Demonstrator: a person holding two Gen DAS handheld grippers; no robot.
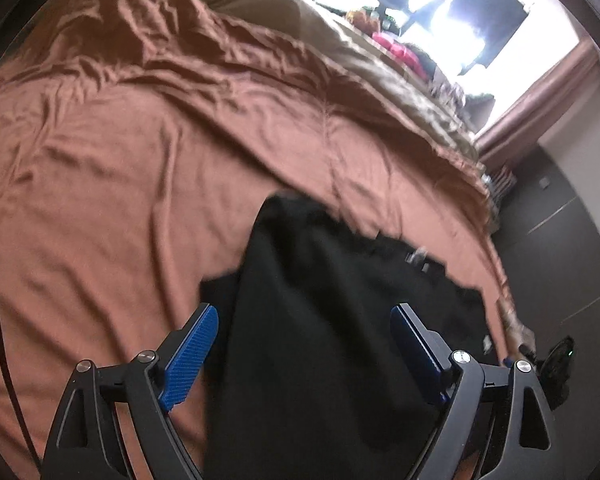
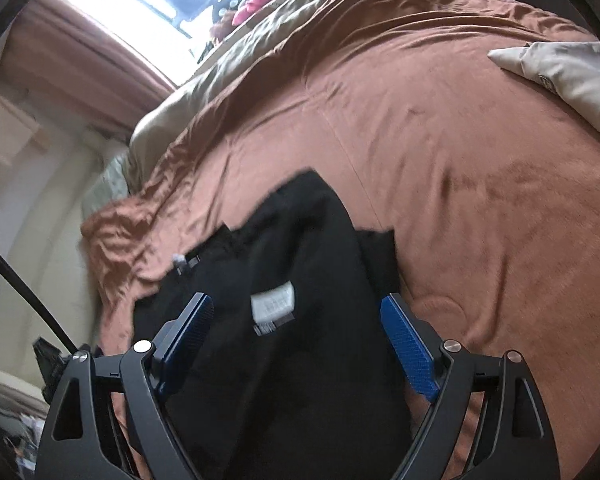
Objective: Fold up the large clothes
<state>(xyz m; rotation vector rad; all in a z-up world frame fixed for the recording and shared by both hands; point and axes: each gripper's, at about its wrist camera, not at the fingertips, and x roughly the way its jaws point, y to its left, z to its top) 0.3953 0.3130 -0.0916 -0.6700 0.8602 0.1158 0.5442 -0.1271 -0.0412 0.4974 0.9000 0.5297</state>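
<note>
A black garment [image 1: 320,320] lies crumpled on the rust-brown bedcover [image 1: 140,160], near the bed's edge. In the left wrist view my left gripper [image 1: 304,312] stands wide open above it; the cloth runs between the blue pads [image 1: 192,352] without either pad pressing on it. In the right wrist view the same black garment [image 2: 292,248] shows a white care label [image 2: 272,304] facing up. My right gripper [image 2: 296,300] is also wide open over it, its blue pads [image 2: 408,348] apart from the fabric on both sides. A bit of the other gripper [image 1: 556,360] shows at the bed's edge.
An olive-beige duvet [image 1: 360,52] lies bunched along the far side of the bed by a bright window [image 1: 460,12] with curtains. A pale folded cloth [image 2: 572,76] rests on the bedcover [image 2: 480,160] at the right. Dark floor [image 1: 560,232] lies beyond the bed's edge.
</note>
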